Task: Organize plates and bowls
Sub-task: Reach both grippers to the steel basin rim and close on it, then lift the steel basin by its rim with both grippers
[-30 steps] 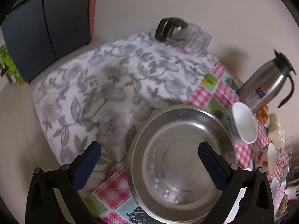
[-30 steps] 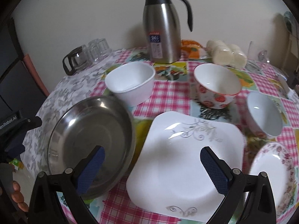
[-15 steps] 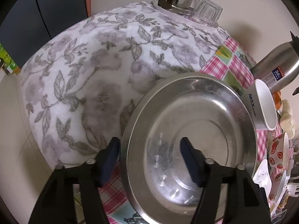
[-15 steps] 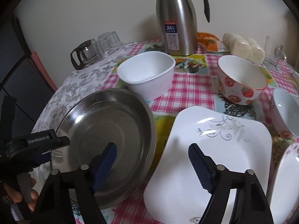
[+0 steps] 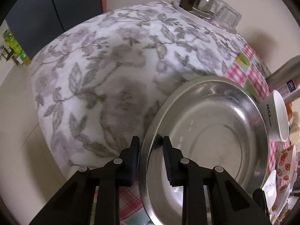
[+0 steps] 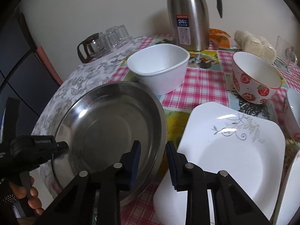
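Observation:
A round steel plate (image 5: 206,140) (image 6: 106,131) lies at the table's near left. My left gripper (image 5: 151,146) is shut on its left rim, one finger under, one inside; it shows at the left in the right wrist view (image 6: 46,146). My right gripper (image 6: 152,155) straddles the plate's right rim, jaws narrowed with a small gap, touching nothing that I can see. A white square plate (image 6: 230,150) lies right of it. A white bowl (image 6: 159,65), a strawberry bowl (image 6: 256,76) and another bowl (image 6: 292,108) stand behind.
A steel thermos (image 6: 189,15) stands at the back. A glass pot and upturned glasses (image 6: 105,41) sit back left on the floral cloth (image 5: 112,75). Buns (image 6: 255,45) and a flowered plate (image 6: 288,187) are at the right.
Both grippers moved in on the steel plate and narrowed. The left one closed onto the left rim; the right one closed down around the right rim.

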`<state>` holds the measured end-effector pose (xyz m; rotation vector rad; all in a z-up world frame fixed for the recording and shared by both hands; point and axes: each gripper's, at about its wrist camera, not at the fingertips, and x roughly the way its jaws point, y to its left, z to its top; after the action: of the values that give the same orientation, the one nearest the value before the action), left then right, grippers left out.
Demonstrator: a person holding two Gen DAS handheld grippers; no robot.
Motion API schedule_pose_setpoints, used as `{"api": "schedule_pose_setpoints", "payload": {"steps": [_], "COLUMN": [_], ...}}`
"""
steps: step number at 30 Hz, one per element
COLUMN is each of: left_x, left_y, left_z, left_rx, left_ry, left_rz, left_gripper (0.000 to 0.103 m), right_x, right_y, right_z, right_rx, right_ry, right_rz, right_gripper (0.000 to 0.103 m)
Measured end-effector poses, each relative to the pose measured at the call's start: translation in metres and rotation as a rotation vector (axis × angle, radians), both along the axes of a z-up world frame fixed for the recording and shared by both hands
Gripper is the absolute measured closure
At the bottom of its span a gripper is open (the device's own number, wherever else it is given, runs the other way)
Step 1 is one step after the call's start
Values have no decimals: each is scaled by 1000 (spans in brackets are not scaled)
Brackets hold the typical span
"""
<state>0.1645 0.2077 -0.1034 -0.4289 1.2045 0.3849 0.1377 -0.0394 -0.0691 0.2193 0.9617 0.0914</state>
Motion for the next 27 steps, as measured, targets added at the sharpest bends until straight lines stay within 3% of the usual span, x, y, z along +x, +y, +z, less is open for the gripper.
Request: {"api": "schedule_pose_setpoints", "payload": {"steps": [8, 12, 14, 17, 19, 27], "left_x": [-8, -7, -5, -6, -7, -4], "left_y": [17, 17, 17, 16, 16, 16], "left_z": [-2, -4, -7, -7, -7, 0], "left_rx": [-16, -13, -19, -21, -33, -28], "left_ry": [1, 10, 8, -9, -22, -41], "left_rz": [49, 64, 67, 61, 54, 33], "left_gripper": [75, 63, 62, 65, 74, 78], "right_x": [0, 2, 2, 2, 2, 1], "right_y": [14, 14, 14, 14, 14, 17], "right_z": [-8, -17, -20, -21, -20, -8], "right_rx": [-11, -1, 14, 6, 6, -17], "right_ry": [16, 48, 48, 46, 45, 18], "right_rz": [44, 42, 43, 42, 43, 54], "right_gripper": [76, 84, 85, 85, 85, 85]}}
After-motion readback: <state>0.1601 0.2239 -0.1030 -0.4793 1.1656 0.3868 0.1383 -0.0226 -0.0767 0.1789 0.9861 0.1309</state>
